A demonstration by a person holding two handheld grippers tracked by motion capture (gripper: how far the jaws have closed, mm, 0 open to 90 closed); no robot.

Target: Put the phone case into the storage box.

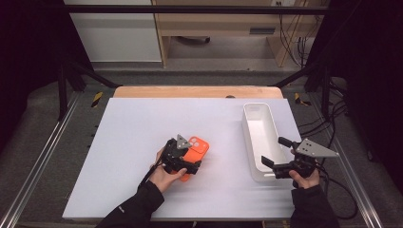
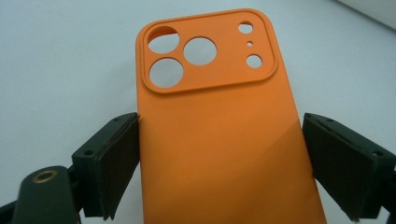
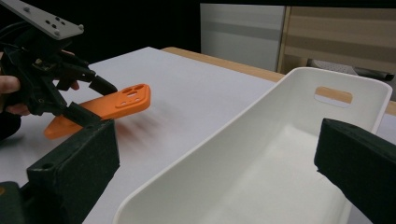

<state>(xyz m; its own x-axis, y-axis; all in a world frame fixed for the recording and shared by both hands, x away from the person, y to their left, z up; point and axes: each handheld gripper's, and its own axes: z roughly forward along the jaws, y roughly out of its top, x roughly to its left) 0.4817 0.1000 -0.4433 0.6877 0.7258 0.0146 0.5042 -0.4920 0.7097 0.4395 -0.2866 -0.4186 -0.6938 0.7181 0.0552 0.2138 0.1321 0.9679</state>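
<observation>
Two grippers (image 1: pixel 183 161) (image 1: pixel 278 156) low over table (image 1: pixel 133 133)

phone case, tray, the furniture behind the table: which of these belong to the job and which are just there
In the job: case, clamped in the left claw; white tray, with the right claw open at its near end.
Just there: wooden cabinet; cables.

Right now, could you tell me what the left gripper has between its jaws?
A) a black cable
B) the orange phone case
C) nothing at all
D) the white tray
B: in the left gripper view the orange phone case sits between the two black jaws of the left gripper, while the white tray stands apart, by the right gripper.
</observation>
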